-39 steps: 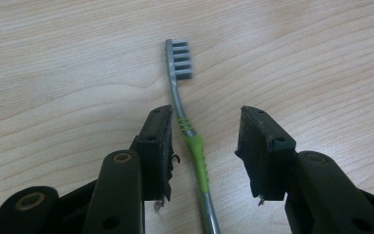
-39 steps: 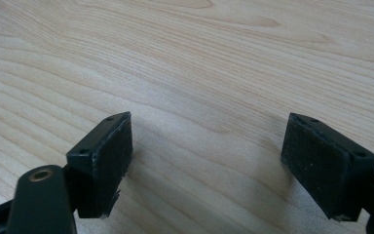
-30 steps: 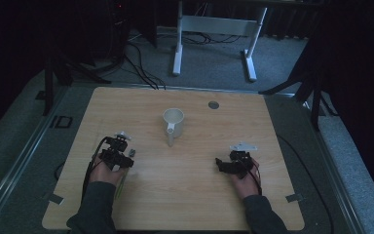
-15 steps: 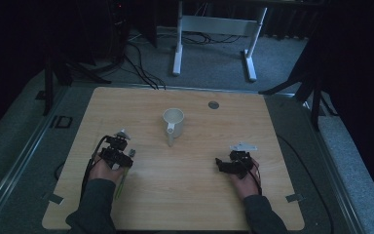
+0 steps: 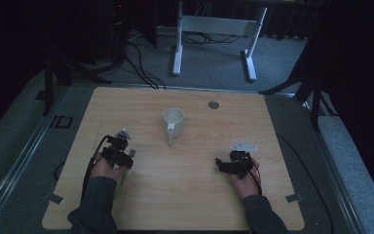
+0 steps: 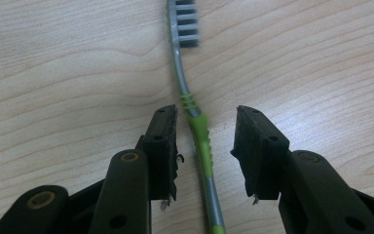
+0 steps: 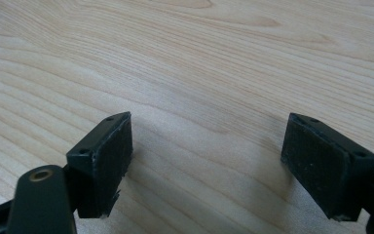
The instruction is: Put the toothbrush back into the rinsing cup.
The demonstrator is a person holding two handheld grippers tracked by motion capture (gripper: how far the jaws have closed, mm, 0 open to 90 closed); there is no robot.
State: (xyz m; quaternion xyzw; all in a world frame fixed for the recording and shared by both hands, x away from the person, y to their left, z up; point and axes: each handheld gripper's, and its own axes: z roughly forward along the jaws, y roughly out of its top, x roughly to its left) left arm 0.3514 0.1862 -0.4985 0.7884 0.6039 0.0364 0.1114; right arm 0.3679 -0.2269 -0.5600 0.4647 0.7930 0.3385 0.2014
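Note:
A green and grey toothbrush (image 6: 197, 122) lies flat on the wooden table, bristle head pointing away from me. My left gripper (image 6: 204, 122) is open, one jaw on each side of the green handle; the left jaw is the nearer one. From above, the left gripper (image 5: 119, 155) sits at the table's left front, and the toothbrush (image 5: 121, 187) pokes out beside the hand. A white mug (image 5: 173, 119) stands upright mid-table, handle toward me. My right gripper (image 5: 224, 165) rests at the right front. Its jaws (image 7: 209, 141) are wide open over bare wood.
A small dark round disc (image 5: 213, 104) lies on the table (image 5: 272, 204) behind and right of the mug. Beyond the far edge stand white frame legs (image 5: 177, 48) and loose cables (image 5: 141, 68) on the grey floor. A cable trails off the table's left side.

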